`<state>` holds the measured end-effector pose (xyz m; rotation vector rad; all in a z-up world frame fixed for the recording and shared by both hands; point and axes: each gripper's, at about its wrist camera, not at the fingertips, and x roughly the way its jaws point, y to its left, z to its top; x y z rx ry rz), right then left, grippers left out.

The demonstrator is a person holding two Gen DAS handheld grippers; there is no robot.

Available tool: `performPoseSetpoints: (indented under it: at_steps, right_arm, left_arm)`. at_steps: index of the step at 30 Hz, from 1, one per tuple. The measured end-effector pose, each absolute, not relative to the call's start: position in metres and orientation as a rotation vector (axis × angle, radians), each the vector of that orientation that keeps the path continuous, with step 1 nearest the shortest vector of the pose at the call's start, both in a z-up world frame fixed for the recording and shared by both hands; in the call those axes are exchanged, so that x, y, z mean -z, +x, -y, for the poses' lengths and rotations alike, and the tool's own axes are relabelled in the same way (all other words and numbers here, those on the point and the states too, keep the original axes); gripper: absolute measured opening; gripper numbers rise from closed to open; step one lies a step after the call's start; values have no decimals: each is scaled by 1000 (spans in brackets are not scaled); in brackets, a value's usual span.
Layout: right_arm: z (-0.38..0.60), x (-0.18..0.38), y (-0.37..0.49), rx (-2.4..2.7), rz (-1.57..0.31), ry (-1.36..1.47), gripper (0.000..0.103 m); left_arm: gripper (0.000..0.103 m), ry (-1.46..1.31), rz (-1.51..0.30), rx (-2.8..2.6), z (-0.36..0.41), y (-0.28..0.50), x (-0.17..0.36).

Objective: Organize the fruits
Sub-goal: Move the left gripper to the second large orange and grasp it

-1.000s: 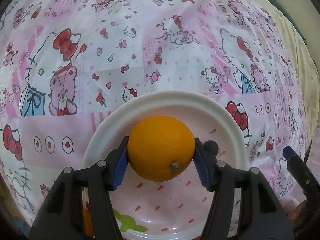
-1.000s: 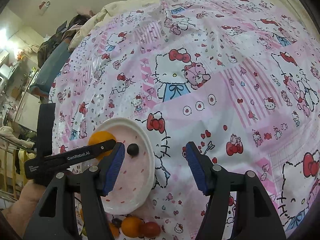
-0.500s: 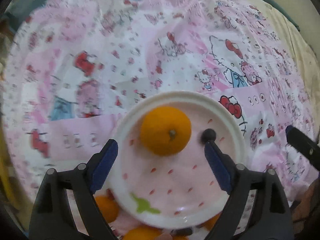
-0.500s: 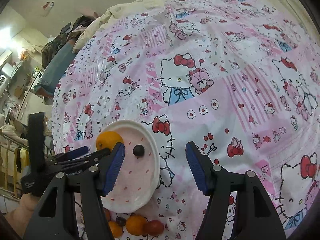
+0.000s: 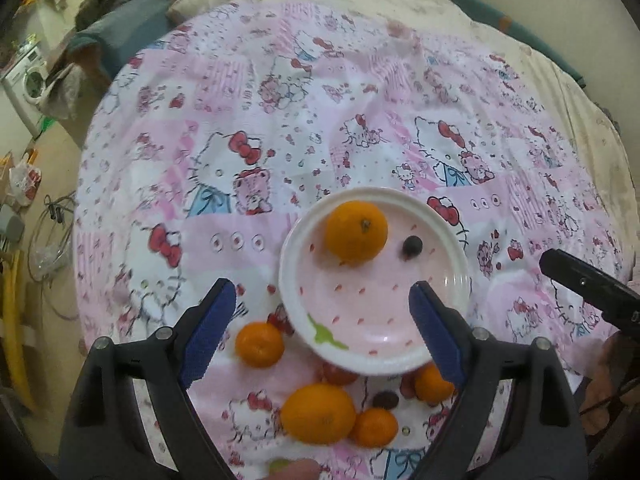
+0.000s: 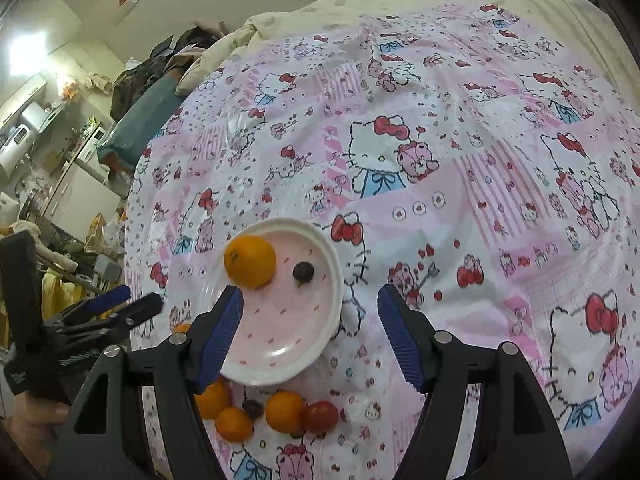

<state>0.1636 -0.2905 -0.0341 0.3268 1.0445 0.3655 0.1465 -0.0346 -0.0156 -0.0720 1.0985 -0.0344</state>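
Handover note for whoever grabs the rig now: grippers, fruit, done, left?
Left hand-held gripper: open, empty, above the plate's near edge.
Right hand-held gripper: jaws just opened wider, empty.
Plate: holds an orange and a dark berry.
Done: those two are plated.
Left: loose fruit on the cloth in front of the plate, including a big orange, small oranges and a tomato.

Fruit partly hidden or cut off

Behind the right gripper's left finger (image 6: pixel 218 338), an orange (image 6: pixel 212 398) is half covered; under the left gripper (image 5: pixel 320 320), a green fruit (image 5: pixel 280 467) is cropped by the bottom edge.
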Motion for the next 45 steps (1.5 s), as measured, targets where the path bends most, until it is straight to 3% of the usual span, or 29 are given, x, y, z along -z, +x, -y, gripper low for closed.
performPoseSetpoints:
  at_steps: [6,10,19,45]
  right_arm:
    - [293,34,137,-368,-1050,346,74]
    - [292,37,123,-362,-1052,348,81]
    - [289,53,115,-330,-1090,342,84]
    - [289,63,123,-311,-1124,372,84]
  left_arm:
    - [86,-104,-1053,-1,18,113,4]
    - [103,-146,-1027,-40,2,98,4]
    - [103,-209,-1017,-98,-27,79,16]
    - [101,-218,-1379,10,29,95,105]
